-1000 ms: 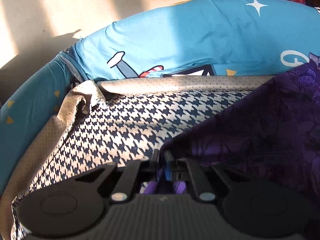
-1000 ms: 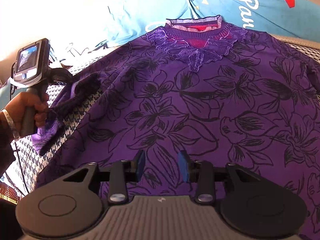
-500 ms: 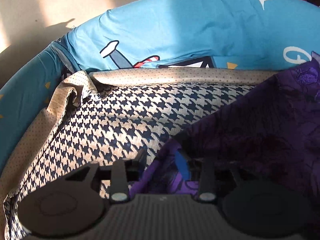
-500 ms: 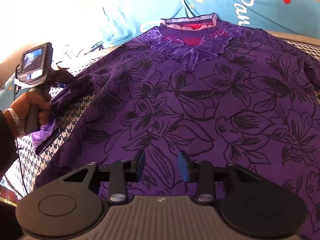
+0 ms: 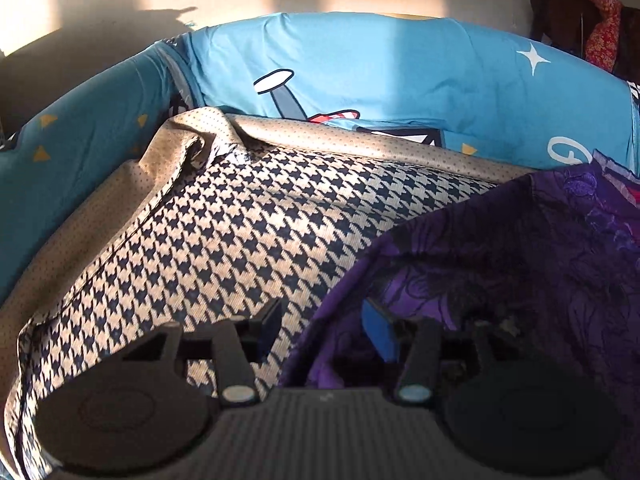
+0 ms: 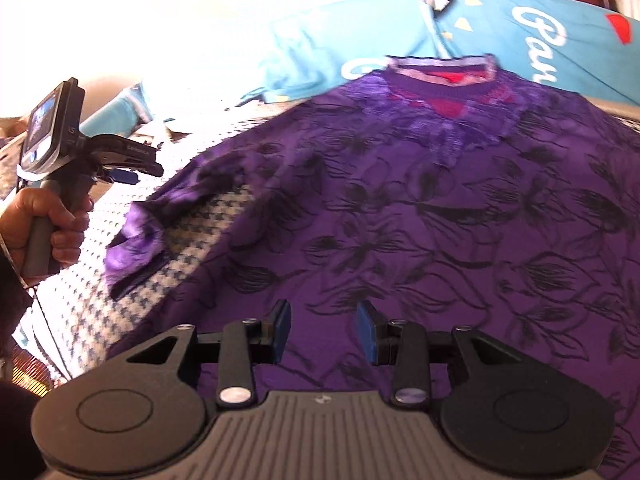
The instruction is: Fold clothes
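A purple top with black flower print (image 6: 420, 220) lies spread flat, its collar (image 6: 440, 76) at the far side. Its left sleeve (image 6: 160, 220) lies crumpled on the houndstooth cloth (image 6: 100, 304). My right gripper (image 6: 324, 334) hovers open over the top's lower part with nothing between its fingers. My left gripper (image 5: 325, 332) is open over the sleeve's edge (image 5: 500, 264) and holds nothing. In the right wrist view the left gripper (image 6: 124, 174) is up and to the left of the sleeve, apart from it, held by a hand (image 6: 56, 224).
The houndstooth cloth (image 5: 240, 240) has a beige dotted border (image 5: 360, 140) bunched at its far left corner. Blue printed bedding (image 5: 400, 80) rises behind it, with a wall beyond. Red patterned fabric (image 5: 600, 28) hangs at the far right.
My left gripper was shut on the purple sleeve; it has opened, let the sleeve drop onto the houndstooth cloth, and drawn back to the left. The right gripper stays open over the top.
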